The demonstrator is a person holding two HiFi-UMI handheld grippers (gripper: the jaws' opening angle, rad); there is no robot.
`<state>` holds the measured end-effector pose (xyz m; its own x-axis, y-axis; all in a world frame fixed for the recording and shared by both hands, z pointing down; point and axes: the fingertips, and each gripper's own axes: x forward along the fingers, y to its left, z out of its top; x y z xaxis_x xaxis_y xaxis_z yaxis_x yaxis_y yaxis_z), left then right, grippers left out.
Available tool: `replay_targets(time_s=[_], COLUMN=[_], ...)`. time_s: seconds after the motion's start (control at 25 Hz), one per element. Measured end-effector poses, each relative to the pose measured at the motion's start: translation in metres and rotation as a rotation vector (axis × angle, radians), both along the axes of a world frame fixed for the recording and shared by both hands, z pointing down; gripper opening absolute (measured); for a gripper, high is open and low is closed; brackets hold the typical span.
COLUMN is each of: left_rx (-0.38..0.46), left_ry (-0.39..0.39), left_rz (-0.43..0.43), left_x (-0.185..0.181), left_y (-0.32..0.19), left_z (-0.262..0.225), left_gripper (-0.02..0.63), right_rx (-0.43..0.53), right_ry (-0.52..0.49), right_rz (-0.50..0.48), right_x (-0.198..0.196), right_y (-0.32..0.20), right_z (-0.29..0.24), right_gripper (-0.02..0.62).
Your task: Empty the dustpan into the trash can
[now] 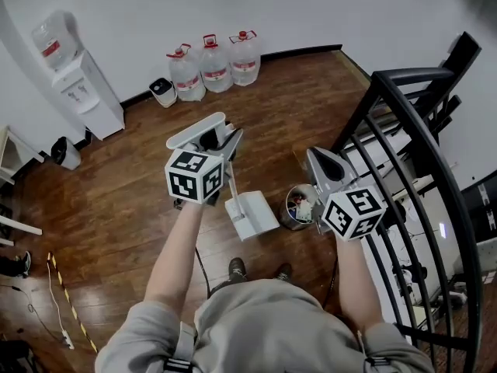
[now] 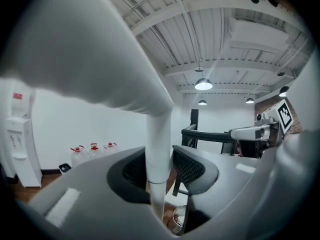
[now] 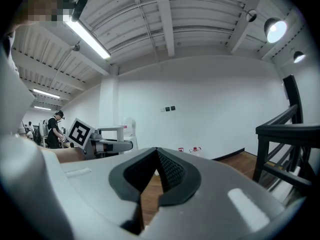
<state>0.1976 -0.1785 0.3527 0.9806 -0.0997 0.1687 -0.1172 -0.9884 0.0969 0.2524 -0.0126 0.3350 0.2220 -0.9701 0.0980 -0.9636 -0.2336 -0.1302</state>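
The left tool [image 2: 159,171] is clamping the white handle [image 2: 159,134] of the dustpan [image 1: 252,214], its jaws pressing on either side of the shaft. The pan is hanging low over the wooden floor [image 1: 124,200], just beside the trash can [image 1: 299,207], on the side away from the floor's right edge, where the black railing [image 1: 404,130] is running. The right tool [image 3: 156,169] is hovering above the can with its jaws closed together and nothing between them.

The carrying part is looking done, since the pan is sitting right next to the can. The tipping itself is looking undone: the pan is not over the can's mouth. The can is already holding some litter, and whether the pan is carrying any is too small to tell.
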Motion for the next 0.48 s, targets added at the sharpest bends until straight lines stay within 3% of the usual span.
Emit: replay_targets(time_s=[0.24,0.48], left_rx=[-0.018,-0.062], left_ry=[0.016,0.019], left_rz=[-0.023,-0.033], left_x=[-0.025,-0.022], left_y=[-0.032,-0.046], left_z=[0.064,0.129], left_gripper=[0.138,0.141], right_rx=[-0.051,-0.12], right_ry=[-0.015,-0.043], right_rz=[0.016,0.041], right_x=[-0.013,-0.016], right_y=[-0.013,-0.018], right_z=[0.02,0.048], right_gripper=[0.0,-0.002])
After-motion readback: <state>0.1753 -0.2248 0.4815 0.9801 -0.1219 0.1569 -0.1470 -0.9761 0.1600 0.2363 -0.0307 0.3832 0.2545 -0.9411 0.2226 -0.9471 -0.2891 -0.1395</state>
